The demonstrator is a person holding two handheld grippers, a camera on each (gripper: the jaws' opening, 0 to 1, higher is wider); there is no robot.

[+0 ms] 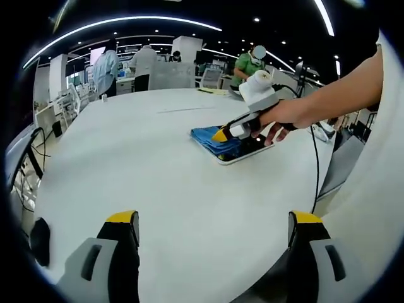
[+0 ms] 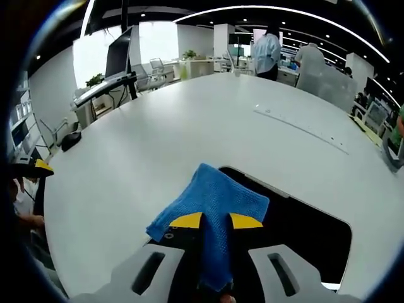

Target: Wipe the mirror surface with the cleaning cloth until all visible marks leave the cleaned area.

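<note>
Left gripper view: the left gripper (image 1: 214,228) is held above a white table (image 1: 145,164), its yellow-tipped jaws set wide apart with nothing between them. Farther across the table, the mirror (image 1: 243,151) lies flat near the right edge. A blue cloth (image 1: 218,140) is spread over its left part. The right gripper (image 1: 222,134) is seen coming in from the right, held by a hand (image 1: 287,117), its tip pressed down onto the cloth. A black cable (image 1: 315,167) hangs off the table edge on the right. People stand at desks in the background.

Right gripper view: the right gripper (image 2: 216,220) is clamped on the cloth (image 2: 211,211), a blue fold pinched between the two yellow tips and bunched up in front of them. The cloth rests on the near left corner of the mirror (image 2: 303,230), whose dark surface stretches to the right. The table (image 2: 158,139) runs away beyond it. A long thin strip (image 2: 300,128) lies farther off on the table, well apart from the mirror.
</note>
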